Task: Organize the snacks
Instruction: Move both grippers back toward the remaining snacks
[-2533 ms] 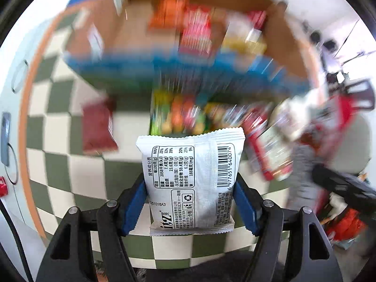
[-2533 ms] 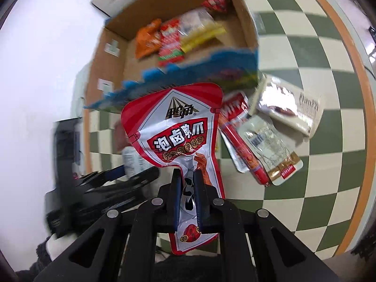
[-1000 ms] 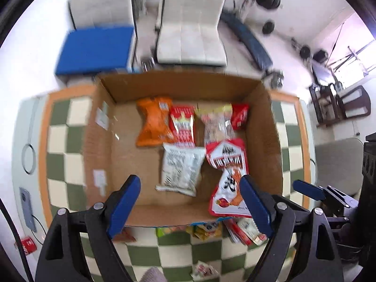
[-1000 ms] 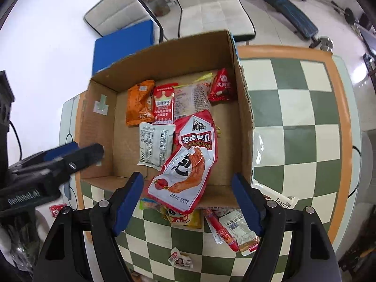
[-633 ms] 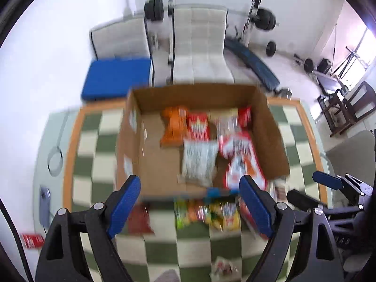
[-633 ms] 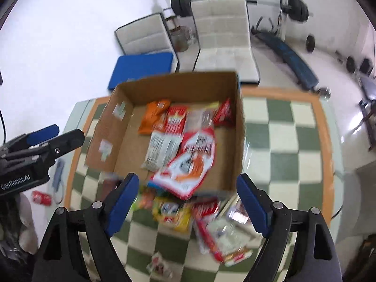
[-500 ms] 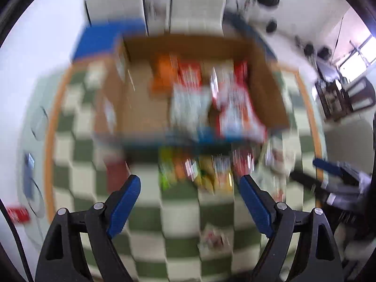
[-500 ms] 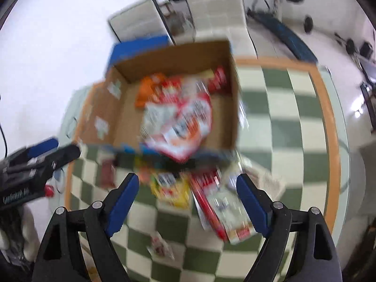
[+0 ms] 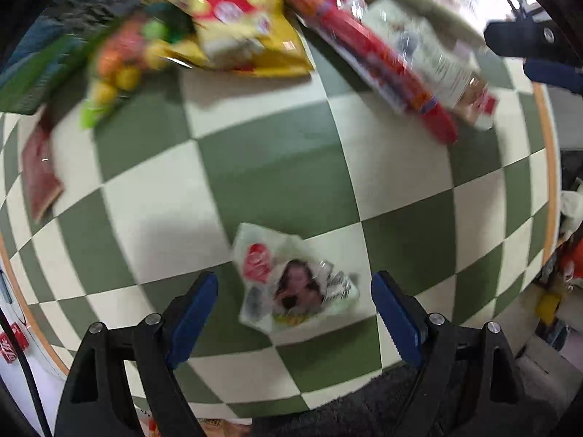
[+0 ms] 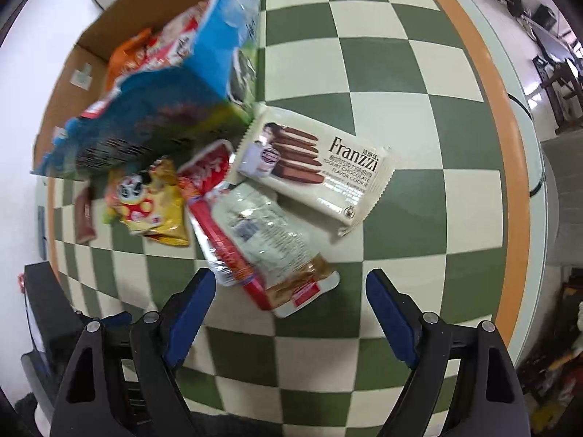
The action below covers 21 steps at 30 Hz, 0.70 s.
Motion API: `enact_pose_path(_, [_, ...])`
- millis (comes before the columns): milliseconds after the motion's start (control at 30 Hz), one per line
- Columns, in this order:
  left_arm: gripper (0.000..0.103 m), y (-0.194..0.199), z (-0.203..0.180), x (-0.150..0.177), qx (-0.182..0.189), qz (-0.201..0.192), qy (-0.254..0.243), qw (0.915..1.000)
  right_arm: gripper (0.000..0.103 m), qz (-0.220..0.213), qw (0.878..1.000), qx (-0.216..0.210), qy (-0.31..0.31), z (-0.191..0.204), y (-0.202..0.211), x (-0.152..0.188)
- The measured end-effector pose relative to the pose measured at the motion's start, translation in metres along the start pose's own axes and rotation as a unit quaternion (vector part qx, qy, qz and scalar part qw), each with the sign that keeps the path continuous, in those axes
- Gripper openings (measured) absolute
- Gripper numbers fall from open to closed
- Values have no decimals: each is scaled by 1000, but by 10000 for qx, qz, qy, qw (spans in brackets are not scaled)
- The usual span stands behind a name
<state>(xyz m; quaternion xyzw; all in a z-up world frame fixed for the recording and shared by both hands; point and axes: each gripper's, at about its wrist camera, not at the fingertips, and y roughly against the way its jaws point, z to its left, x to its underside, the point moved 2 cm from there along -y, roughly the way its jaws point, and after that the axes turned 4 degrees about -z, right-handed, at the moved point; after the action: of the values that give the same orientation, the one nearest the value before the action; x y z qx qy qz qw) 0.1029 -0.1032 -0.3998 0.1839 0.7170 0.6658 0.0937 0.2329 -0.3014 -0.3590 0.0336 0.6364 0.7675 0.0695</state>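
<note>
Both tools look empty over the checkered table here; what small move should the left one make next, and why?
Probably lower the left tool straight down onto the small crinkled packet and close. Its jaws stand open with nothing between the pads, and the packet lies alone on the table, centred between them, away from the other snacks.
</note>
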Motion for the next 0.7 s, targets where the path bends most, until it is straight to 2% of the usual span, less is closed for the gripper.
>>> enact_pose_path(67, [84,-7,-4,-4,-54,5,1,10000,82,148,9999,37,60,-2,-14,-3])
enact_pose_path(133, [77,-5,-9,-8,-210,-152,-56,9996,78,262,9996,112,83,-5,-28,-6])
enact_pose_path(167, [69,-4,-10,-10,-279,-169,-66,9994,75,310,9994,156,92,-5,-33,-6])
enact_pose_path(233, [58,-2,-12,-14,-396,-194,-93,9990,53,440,9990,87,29,-7,-45,-4])
enact_pose_path(333, [50,0,-12,-16,-414,-182,-22,9990,46,686,9973,-162,-205,-9,-56,7])
enact_pose_path(433, [44,2,-3,-19,-308,-160,140,9993,46,918,9939,-558,-237,-3,-56,20])
enact_pose_path(500, [40,3,4,-19,-198,-135,334,9992,46,756,9956,-539,-136,-4,-44,19])
enact_pose_path(567, [34,5,9,-21,-99,-169,507,9985,57,450,9980,-382,215,-6,-26,8])
enact_pose_path(600, [31,7,10,-24,-22,-187,654,9977,72,270,9985,-164,447,-8,-17,0])
enact_pose_path(633, [31,8,11,-26,56,-206,767,9968,79,168,9980,-56,615,-8,-12,-7])
enact_pose_path(700, [31,12,15,-35,228,-264,1014,9942,79,22,9931,212,1150,-7,-6,-26])
